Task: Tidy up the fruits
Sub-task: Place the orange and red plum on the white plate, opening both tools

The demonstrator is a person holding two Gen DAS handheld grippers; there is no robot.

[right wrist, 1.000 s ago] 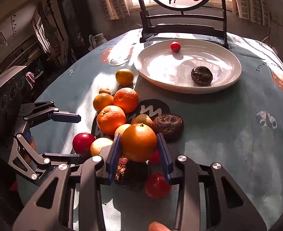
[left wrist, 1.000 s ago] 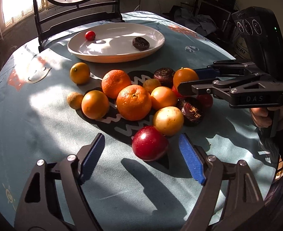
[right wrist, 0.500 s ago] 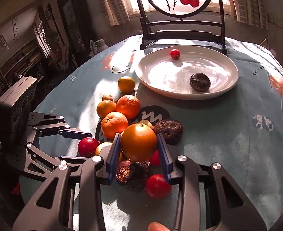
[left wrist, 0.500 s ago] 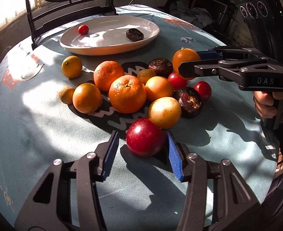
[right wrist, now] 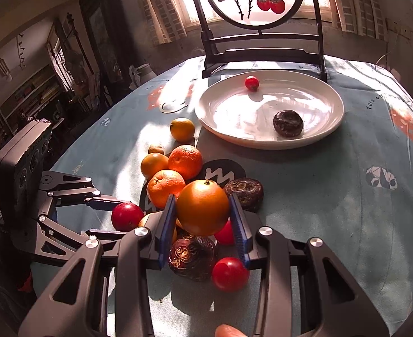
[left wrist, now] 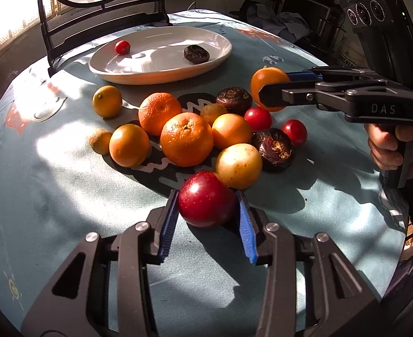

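Left wrist view shows the round table under a teal printed cloth (left wrist: 52, 191), then the white oval ceramic plate (left wrist: 223, 56) at its far side, holding one small red cherry tomato (left wrist: 122, 47) and one dark wrinkled brown fruit (left wrist: 196, 54). Nearer lies the pile of loose oranges and mixed fruit (left wrist: 187, 143).

The left gripper (left wrist: 206, 210) has its blue pads pressed on both sides of a glossy dark-red round plum (left wrist: 206, 202), which sits at the pile's near edge, touching a yellow-skinned round fruit (left wrist: 238, 165). The right gripper (right wrist: 203, 210) clamps a smooth orange with a stem nub (right wrist: 202, 207), held above the pile.

Biggest risk, as I judge it: both fruits are round and slick, pinched only at two narrow strips, so a tilt or jolt could roll one out onto the pile and scatter its neighbours. Next, both tools heading for the plate could collide. Smallest, a firm squeeze may bruise the plum.
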